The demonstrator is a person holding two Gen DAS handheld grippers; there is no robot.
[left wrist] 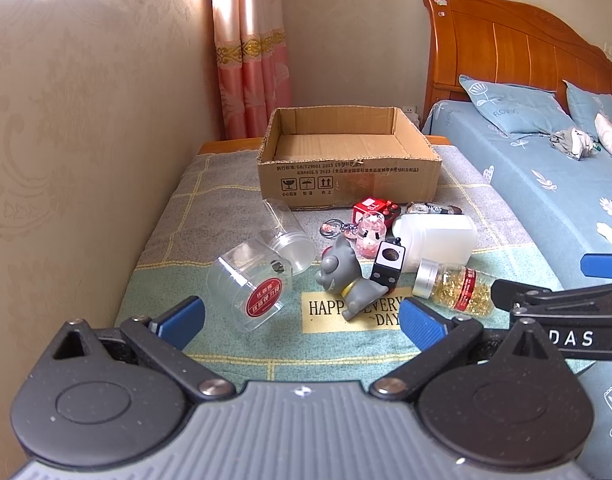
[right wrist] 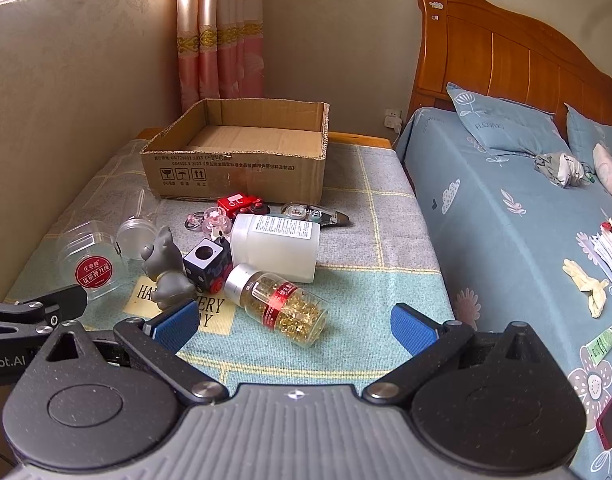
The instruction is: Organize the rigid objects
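Left gripper (left wrist: 301,322): jaws spread wide, nothing between the pads; pitched down toward the clutter.
Right gripper (right wrist: 293,326): likewise released and empty, same downward pitch, held just beside the left one.
Capsule bottle (right wrist: 277,305): lies on its side directly ahead of the right gripper, the nearest item to it; silver cap toward the left pad, clear base toward the right.
Long axis: runs roughly across the right gripper's line of sight, tilted slightly so the cap end sits farther off. Judged: jaws closing sideways would meet the cap and base ends, so a wrist roll seems needed to take it across the barrel.
Nearer hand: the right, by judgement; from the left gripper the bottle lies ahead and off to the right.
Clear jar with red label (left wrist: 249,290): ahead of the left gripper, just beyond its left pad; on its side, lid facing the tool.
Grey figurine (left wrist: 344,280): ahead of the left gripper, between its pads' lines, lying over.
Cardboard box (right wrist: 241,176): beyond the whole pile from both tools, open top, empty inside.
Progress: judged not yet begun; all items lie outside the box.
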